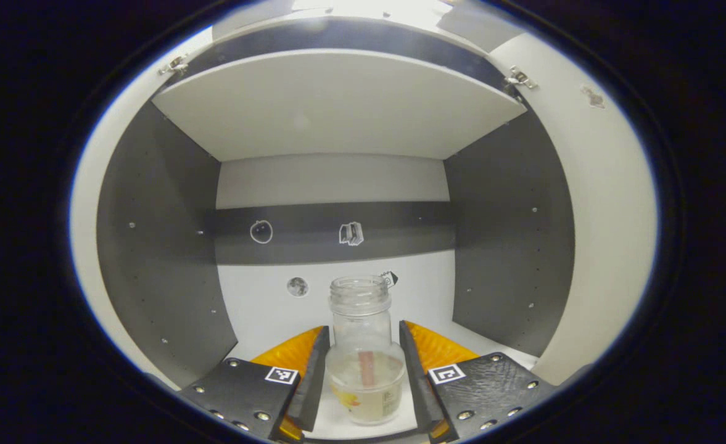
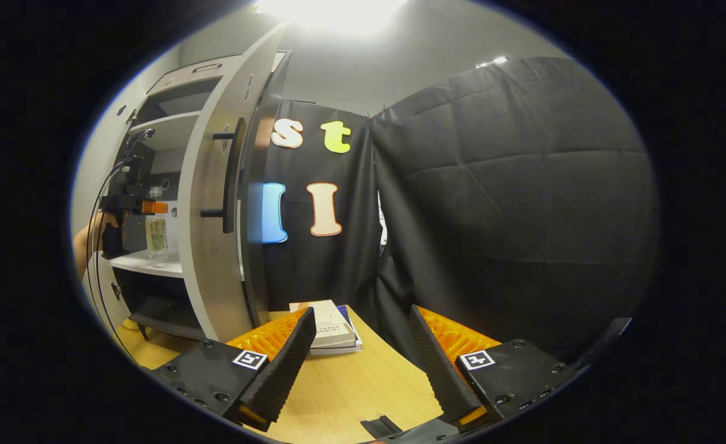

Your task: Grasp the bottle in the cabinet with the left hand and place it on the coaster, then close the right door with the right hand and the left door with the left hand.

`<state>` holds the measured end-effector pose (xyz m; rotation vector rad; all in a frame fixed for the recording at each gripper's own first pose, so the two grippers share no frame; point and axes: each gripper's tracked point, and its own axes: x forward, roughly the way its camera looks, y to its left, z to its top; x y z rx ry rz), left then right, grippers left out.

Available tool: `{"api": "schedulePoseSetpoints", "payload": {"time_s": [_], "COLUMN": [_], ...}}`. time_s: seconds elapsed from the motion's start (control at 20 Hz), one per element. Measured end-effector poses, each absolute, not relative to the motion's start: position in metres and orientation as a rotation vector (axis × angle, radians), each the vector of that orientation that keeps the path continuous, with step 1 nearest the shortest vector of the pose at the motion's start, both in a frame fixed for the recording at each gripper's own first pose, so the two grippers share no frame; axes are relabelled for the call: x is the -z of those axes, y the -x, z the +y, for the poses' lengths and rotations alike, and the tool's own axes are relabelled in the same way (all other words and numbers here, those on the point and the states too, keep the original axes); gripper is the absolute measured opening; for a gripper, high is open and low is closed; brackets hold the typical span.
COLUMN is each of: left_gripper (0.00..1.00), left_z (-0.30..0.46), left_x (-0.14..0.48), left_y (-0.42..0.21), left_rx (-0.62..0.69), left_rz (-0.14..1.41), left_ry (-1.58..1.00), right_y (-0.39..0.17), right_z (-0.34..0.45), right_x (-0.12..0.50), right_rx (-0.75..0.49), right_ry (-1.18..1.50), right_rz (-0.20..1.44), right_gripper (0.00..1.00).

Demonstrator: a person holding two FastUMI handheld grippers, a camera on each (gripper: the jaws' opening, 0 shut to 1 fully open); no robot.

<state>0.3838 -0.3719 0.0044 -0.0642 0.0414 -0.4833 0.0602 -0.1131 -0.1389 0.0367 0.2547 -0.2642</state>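
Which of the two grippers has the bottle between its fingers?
The left gripper: the bottle stands between its fingers. The right gripper is open over the table.

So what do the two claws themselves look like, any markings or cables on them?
Each claw, left claw and right claw, has two wedge-shaped fingers with ribbed inner faces, mounted on black blocks fixed with silver screws. Each block carries a small square black-and-white marker, and ridged orange plastic sits behind the fingers. In the right gripper view, black cables loop from the left claw, which has an orange band.

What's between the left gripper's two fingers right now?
The bottle stands between the left gripper's fingers on the cabinet shelf, seen in the left gripper view.
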Motion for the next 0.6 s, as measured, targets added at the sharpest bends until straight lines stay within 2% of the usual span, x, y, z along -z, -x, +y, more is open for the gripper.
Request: {"api": "schedulePoseSetpoints", "payload": {"time_s": [0.6], "left_gripper": [0.61], "left_z": [-0.338], "left_x": [-0.005], "left_y": [-0.289], "left_rx": [0.431], "left_rz": [0.044], "left_ry": [0.078], "right_y": [-0.040], "right_z": [-0.117], "right_x": [0.140], "right_rx": [0.125], "right_ry": [-0.020], "right_rz": [0.274], "right_gripper": [0.97]}}
